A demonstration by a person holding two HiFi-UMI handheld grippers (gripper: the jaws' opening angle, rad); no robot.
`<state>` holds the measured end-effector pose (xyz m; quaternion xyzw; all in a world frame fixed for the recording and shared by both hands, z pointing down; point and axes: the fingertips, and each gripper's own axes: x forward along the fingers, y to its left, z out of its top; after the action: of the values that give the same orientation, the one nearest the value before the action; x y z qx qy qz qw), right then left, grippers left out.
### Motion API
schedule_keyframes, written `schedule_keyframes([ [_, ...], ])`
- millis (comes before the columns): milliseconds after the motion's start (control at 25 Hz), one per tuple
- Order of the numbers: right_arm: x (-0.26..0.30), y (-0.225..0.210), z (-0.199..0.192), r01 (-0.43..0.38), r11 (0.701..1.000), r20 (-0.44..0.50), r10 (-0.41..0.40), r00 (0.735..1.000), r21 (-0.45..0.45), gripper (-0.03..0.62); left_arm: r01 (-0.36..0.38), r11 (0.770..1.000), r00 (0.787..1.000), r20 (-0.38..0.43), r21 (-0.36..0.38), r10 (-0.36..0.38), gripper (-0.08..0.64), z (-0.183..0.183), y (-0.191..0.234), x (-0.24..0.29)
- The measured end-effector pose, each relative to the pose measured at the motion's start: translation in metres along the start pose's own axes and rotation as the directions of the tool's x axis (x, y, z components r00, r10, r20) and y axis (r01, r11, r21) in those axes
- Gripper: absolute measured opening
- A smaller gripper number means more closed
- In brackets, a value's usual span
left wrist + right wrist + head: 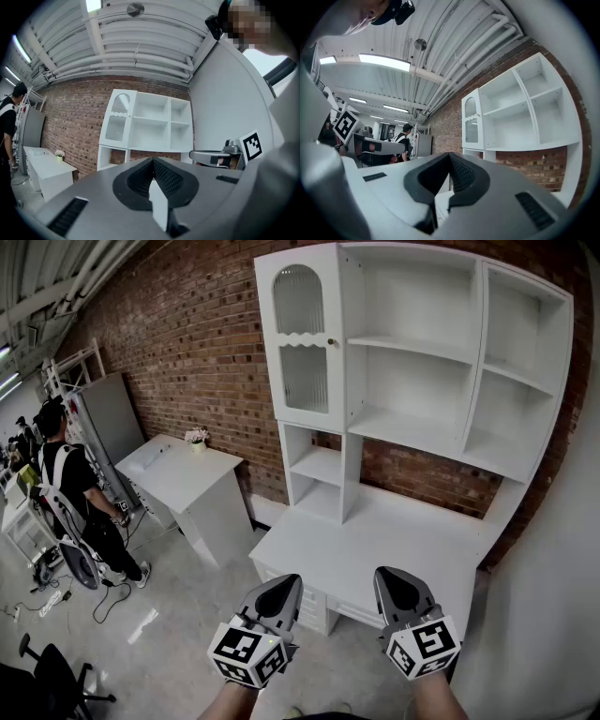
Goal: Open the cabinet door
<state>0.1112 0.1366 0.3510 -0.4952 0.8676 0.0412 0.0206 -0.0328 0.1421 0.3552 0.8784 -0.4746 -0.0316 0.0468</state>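
Both my tongs are pinched together on nothing: left gripper (280, 594) and right gripper (401, 591) sit low by the front of the white desk (375, 540), well apart from the cabinet. The cabinet door (302, 338), arched glass, is closed at the shelf unit's upper left, with its knob (330, 340) on the right edge.

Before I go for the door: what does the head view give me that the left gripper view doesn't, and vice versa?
Head view only: the office chair and the desk drawers. Left gripper view only: the ceiling pipes and a strip light. Both: the shut cabinet door, brick wall, flower pot, a person in black, and the left gripper and right gripper, jaws together and empty.
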Motion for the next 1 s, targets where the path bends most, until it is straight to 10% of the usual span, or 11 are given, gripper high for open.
schedule_keyframes([
  [1000,-0.027,-0.037,-0.013,-0.063,0.994,0.018,0.062,0.998,0.084,0.005,-0.070,0.997,0.997,-0.014,0.025,0.071,0.006,-0.013,-0.039,0.014],
])
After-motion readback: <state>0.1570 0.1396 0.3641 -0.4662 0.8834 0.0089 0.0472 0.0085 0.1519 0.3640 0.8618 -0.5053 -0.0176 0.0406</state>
